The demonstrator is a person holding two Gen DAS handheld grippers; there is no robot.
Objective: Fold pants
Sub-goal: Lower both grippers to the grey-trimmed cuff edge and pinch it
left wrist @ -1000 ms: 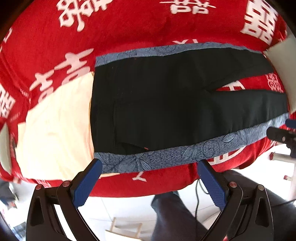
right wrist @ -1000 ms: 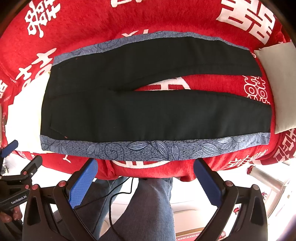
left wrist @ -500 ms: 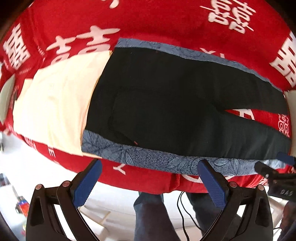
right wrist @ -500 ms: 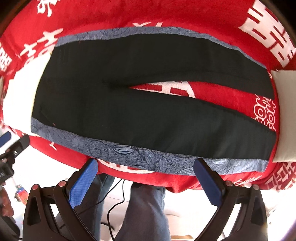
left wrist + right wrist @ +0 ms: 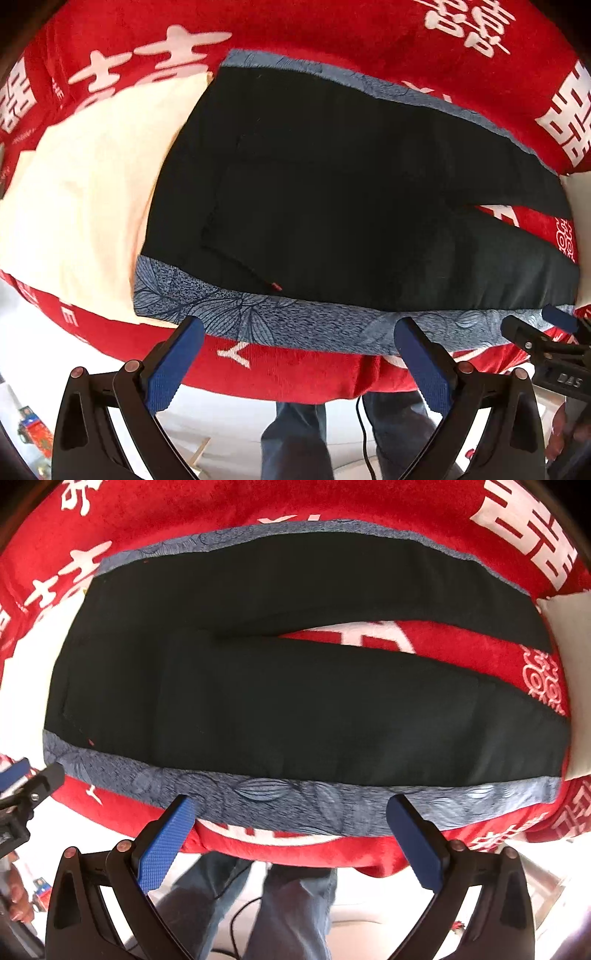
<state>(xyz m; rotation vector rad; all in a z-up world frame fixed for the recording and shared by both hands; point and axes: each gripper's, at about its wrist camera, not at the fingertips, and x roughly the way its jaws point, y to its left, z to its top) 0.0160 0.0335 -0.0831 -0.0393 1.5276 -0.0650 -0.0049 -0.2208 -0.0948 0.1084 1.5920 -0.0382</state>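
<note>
Black pants (image 5: 332, 192) (image 5: 258, 686) with blue-grey leaf-print side stripes lie flat on a red blanket, waist to the left, two legs spread to the right. My left gripper (image 5: 299, 347) is open and hovers over the near stripe by the waist end. My right gripper (image 5: 291, 823) is open above the near stripe of the near leg. Neither holds cloth. The right gripper (image 5: 546, 332) shows at the right edge of the left wrist view, and the left gripper (image 5: 26, 786) at the left edge of the right wrist view.
The red blanket (image 5: 332, 37) with white characters covers the table. A cream cloth (image 5: 81, 206) lies left of the waist and a white cloth (image 5: 569, 672) beyond the leg ends. The person's jeans-clad legs (image 5: 288, 904) stand at the near edge.
Both grippers have come down and closer to the pants' near stripe, with the left view swinging toward the waist. The pants have not moved.
</note>
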